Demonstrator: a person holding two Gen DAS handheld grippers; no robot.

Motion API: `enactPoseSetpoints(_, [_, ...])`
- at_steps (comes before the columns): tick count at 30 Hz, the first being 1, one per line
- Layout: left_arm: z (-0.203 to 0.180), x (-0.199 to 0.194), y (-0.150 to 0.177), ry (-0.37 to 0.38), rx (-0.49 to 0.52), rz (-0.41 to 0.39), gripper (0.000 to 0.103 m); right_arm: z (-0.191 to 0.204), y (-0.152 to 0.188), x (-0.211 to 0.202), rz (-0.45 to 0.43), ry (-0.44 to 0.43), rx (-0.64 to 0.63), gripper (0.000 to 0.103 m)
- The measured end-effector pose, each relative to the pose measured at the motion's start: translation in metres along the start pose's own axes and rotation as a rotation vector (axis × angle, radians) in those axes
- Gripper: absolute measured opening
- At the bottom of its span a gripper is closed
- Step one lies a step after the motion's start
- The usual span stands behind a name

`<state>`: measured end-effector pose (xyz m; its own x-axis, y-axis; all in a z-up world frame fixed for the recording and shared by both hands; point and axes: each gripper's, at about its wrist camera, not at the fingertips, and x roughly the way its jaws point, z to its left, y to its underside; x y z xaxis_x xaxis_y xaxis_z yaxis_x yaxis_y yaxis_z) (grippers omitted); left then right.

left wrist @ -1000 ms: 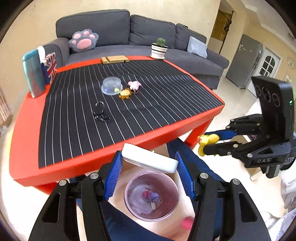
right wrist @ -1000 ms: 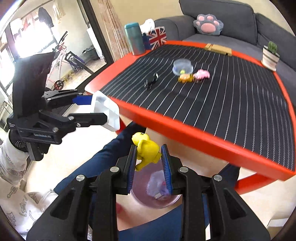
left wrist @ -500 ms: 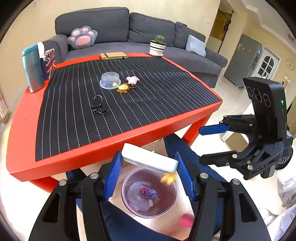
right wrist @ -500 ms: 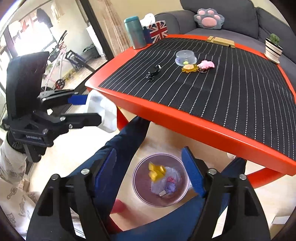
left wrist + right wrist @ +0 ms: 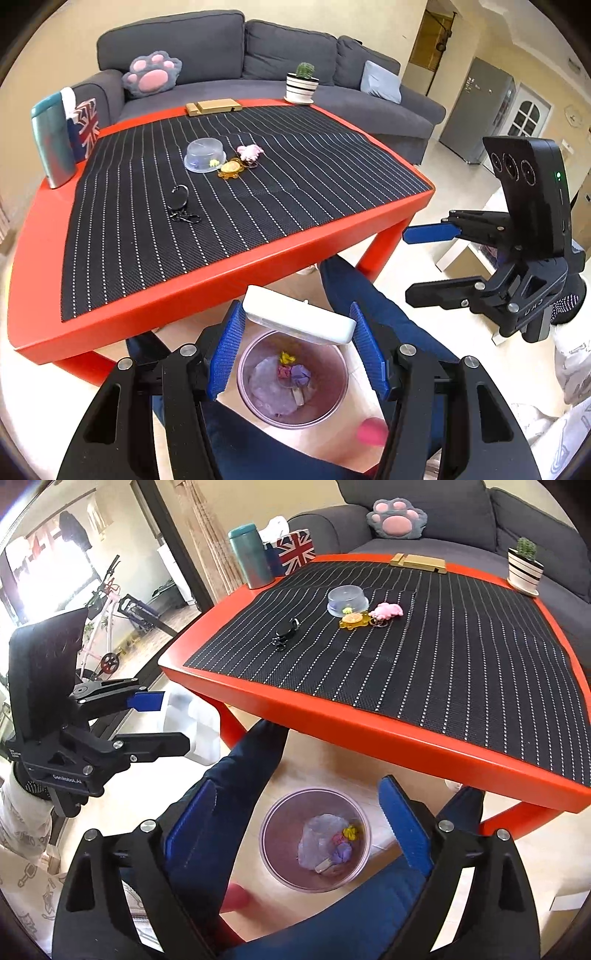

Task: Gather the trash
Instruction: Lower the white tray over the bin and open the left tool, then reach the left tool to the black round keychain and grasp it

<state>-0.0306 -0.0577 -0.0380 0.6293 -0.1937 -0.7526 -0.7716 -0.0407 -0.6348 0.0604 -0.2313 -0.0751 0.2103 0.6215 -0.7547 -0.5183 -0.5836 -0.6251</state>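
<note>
A purple trash bin [image 5: 293,380] stands on the floor between the person's legs, below the red table's front edge. It also shows in the right wrist view [image 5: 316,840]. Inside lie crumpled wrappers and a yellow piece of trash [image 5: 350,832], also seen in the left wrist view [image 5: 287,357]. My left gripper [image 5: 297,341] is shut on a white rectangular box [image 5: 297,315] and holds it above the bin. My right gripper [image 5: 297,829] is open and empty above the bin.
The red table [image 5: 184,291] carries a striped black mat with a clear bowl [image 5: 205,155], an orange and a pink trinket [image 5: 242,160], black keyrings [image 5: 181,205], a teal tumbler [image 5: 51,144], wooden blocks and a potted cactus [image 5: 303,83]. A grey sofa stands behind.
My right gripper opened and let go of the yellow trash, which fell into the bin. The right gripper then drew back a little. The left gripper kept hold of the white box.
</note>
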Motion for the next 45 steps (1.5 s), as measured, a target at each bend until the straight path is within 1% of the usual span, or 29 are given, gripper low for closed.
enactPoseSetpoints(9, [-0.014,0.005,0.000,0.020,0.035,0.020,0.057,-0.007,0.006,-0.011,-0.025,0.010,0.024,0.089])
enactPoseSetpoints(19, [-0.020,0.012,-0.002,0.039,0.048,0.032,0.058,-0.015,0.008,-0.019,-0.041,0.014,0.048,0.089])
enactPoseSetpoints(20, [-0.020,0.013,-0.003,0.038,0.046,0.033,0.060,-0.015,0.009,-0.019,-0.042,0.013,0.048,0.089])
enactPoseSetpoints(22, [-0.019,0.012,-0.002,0.037,0.040,0.023,0.089,-0.015,0.008,-0.019,-0.042,0.013,0.047,0.089])
enactPoseSetpoints(24, [-0.016,0.012,-0.003,0.045,0.025,0.012,0.090,-0.015,0.008,-0.019,-0.042,0.013,0.048,0.089])
enactPoseSetpoints(26, [-0.014,0.013,-0.003,0.039,0.015,0.012,0.094,-0.014,0.008,-0.019,-0.040,0.014,0.049,0.089])
enactPoseSetpoints(33, [-0.006,0.011,0.000,0.028,-0.013,0.006,0.095,-0.013,0.009,-0.015,-0.034,0.012,0.048,0.090])
enactPoseSetpoints(45, [-0.003,0.010,0.001,0.026,-0.027,0.006,0.095,-0.011,0.010,-0.011,-0.030,0.002,0.048,0.094])
